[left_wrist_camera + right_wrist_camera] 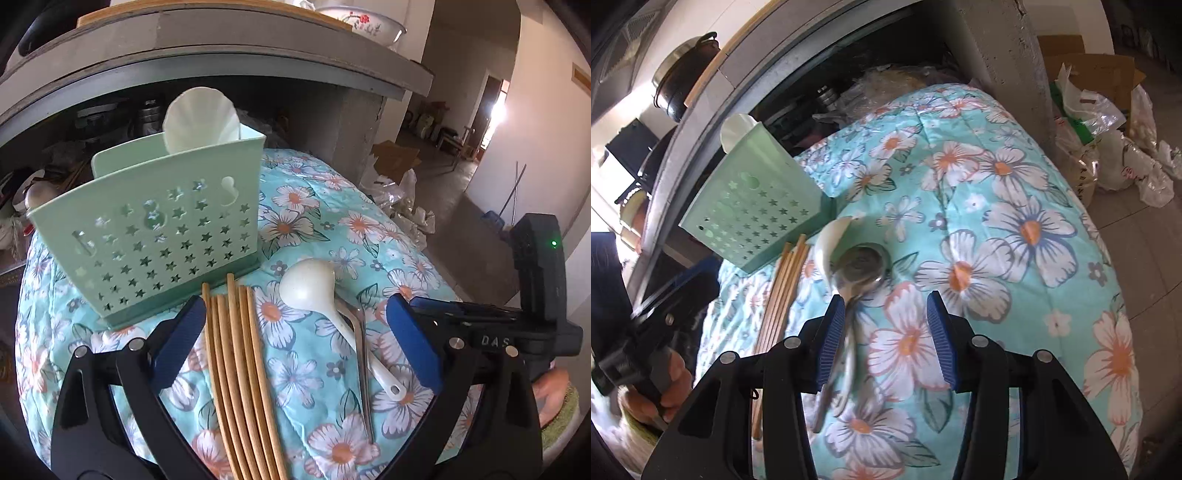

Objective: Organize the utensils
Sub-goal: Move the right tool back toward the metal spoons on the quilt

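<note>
Chopsticks [240,369] lie bundled on the flowered cloth [314,206], running from the lower centre of the left wrist view up to the foot of the green holder [155,236]. Left gripper [295,339] spread wide, straddling the chopsticks and white ladle [310,284], gripping nothing. A white scoop [201,118] stands in the holder, upper centre. In the right wrist view, the right gripper [886,339] is half open and empty; a metal spoon [862,264] lies just beyond its left finger.

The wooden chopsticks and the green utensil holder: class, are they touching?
Cannot tell. In the left wrist view the chopsticks end right at the holder base, but neither view shows contact or a gap plainly.
</note>
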`<state>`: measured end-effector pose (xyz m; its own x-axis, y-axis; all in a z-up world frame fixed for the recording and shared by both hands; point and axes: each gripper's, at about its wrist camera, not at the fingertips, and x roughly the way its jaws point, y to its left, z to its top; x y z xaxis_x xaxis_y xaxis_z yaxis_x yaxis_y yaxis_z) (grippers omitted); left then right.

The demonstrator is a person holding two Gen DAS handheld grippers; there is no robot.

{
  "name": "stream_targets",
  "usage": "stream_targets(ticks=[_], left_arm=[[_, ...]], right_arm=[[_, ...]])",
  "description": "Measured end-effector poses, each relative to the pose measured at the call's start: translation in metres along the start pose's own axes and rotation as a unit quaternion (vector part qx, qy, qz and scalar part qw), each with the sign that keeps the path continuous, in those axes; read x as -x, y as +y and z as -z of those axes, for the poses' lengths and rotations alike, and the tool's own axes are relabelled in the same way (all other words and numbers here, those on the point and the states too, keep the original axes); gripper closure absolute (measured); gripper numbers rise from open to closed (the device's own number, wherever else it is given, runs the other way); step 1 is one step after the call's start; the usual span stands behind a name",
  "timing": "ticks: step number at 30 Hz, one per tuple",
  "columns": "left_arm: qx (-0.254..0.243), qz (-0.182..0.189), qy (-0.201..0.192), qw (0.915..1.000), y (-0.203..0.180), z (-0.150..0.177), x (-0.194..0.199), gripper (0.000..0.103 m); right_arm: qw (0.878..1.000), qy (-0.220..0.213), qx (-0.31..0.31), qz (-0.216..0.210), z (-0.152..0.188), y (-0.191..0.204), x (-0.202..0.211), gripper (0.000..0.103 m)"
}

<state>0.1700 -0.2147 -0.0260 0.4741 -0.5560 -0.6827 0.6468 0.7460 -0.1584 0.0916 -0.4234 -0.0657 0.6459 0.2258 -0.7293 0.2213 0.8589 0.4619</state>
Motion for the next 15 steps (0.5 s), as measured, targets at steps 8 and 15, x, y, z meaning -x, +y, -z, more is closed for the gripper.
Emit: stream_targets(ticks=[8,15], left_arm=[[-0.037,-0.005,0.070,0.9968,-0.028,-0.033,-0.070,0.043],[-0.050,-0.055,0.098,0.9924,-0.032,-0.027,-0.102,0.067]], right_arm=[[1.000,0.004,-0.006,0.002,0.002,-0.012,-0.007,0.057],[1.000,0.003,-0.011,-0.006,0.003,-0.016,-0.008,0.057]])
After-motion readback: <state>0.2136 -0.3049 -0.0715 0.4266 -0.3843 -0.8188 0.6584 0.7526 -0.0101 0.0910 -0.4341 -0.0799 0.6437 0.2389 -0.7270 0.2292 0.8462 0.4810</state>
